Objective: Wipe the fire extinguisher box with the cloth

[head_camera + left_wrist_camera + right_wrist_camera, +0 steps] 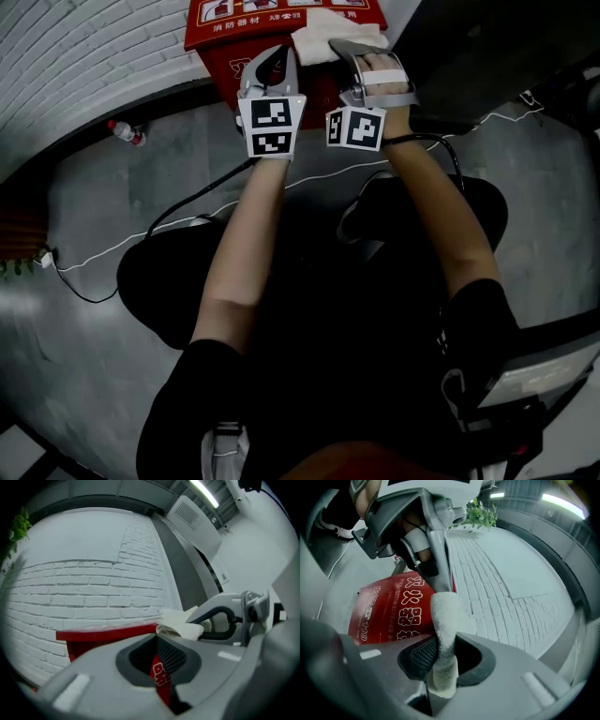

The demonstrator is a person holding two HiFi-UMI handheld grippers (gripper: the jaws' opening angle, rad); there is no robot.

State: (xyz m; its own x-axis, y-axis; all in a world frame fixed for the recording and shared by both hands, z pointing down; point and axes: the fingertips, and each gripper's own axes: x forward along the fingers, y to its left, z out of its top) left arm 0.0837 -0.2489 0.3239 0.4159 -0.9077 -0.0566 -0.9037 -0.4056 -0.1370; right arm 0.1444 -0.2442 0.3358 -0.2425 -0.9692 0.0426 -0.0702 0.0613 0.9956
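The red fire extinguisher box [221,58] stands against the white brick wall, its top printed with white characters. A white cloth [323,42] lies bunched on the box's top right corner. My right gripper [361,52] is shut on the cloth [443,620], which stands up from between its jaws over the red box [389,611]. My left gripper [278,52] sits just left of it at the box's upper front edge. Its jaws are all but together with nothing held. Red printed box face [161,677] shows through the slit. The cloth [180,625] rests on the box top [108,632].
A plastic bottle [125,133] lies on the grey floor at the foot of the brick wall [75,56]. A white cable [84,272] trails across the floor at left. A dark panel [487,56] stands right of the box. A green plant [480,513] grows along the wall.
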